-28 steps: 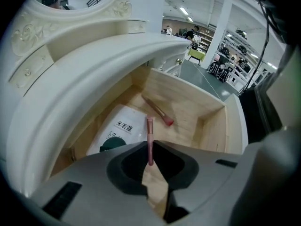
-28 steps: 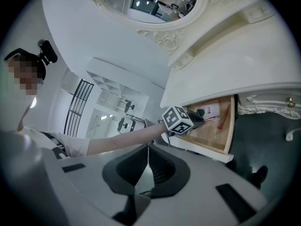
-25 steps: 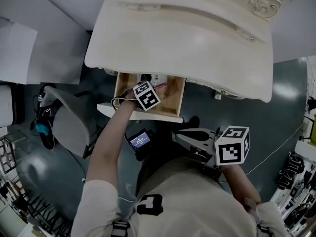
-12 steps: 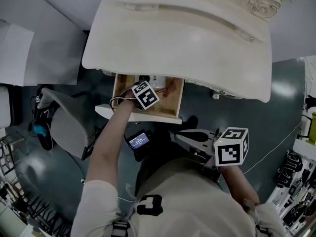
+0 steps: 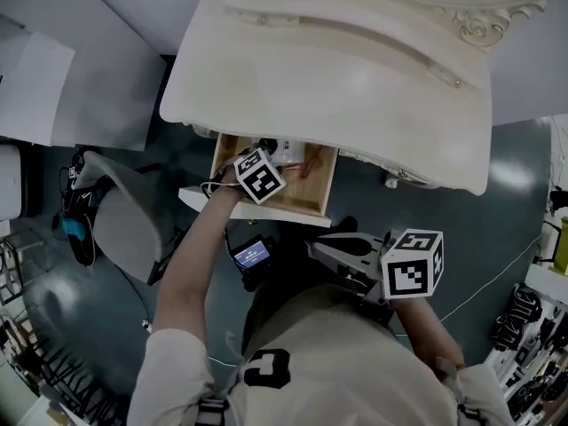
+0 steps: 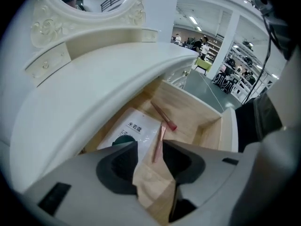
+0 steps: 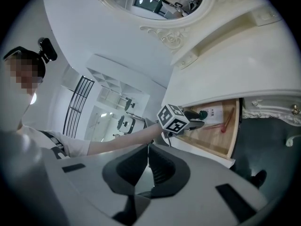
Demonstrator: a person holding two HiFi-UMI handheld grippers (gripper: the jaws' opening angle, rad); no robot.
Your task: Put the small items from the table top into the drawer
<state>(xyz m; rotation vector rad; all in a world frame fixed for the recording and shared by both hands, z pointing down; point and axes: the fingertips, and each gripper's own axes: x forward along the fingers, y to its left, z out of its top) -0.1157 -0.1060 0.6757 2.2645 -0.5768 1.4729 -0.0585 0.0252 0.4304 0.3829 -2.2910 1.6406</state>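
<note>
1. Head view: my left arm (image 5: pixel 191 264) reaches straight out to the open drawer (image 5: pixel 293 199) under the white table (image 5: pixel 337 87). My left gripper (image 6: pixel 149 149) tips steeply down into the drawer.
2. Its jaws have just been opening. They stand apart now and hold nothing.
3. A pink stick (image 6: pixel 160 138) lies on the drawer floor, seen through the gap. A red-tipped stick (image 6: pixel 164 117) and a white packet (image 6: pixel 136 128) lie beside it in the drawer.
4. My right arm (image 5: pixel 426 325) is bent close to my body. My right gripper (image 7: pixel 148 147) hangs well back from the drawer and points a little down. Its jaws are pressed together on nothing.
</note>
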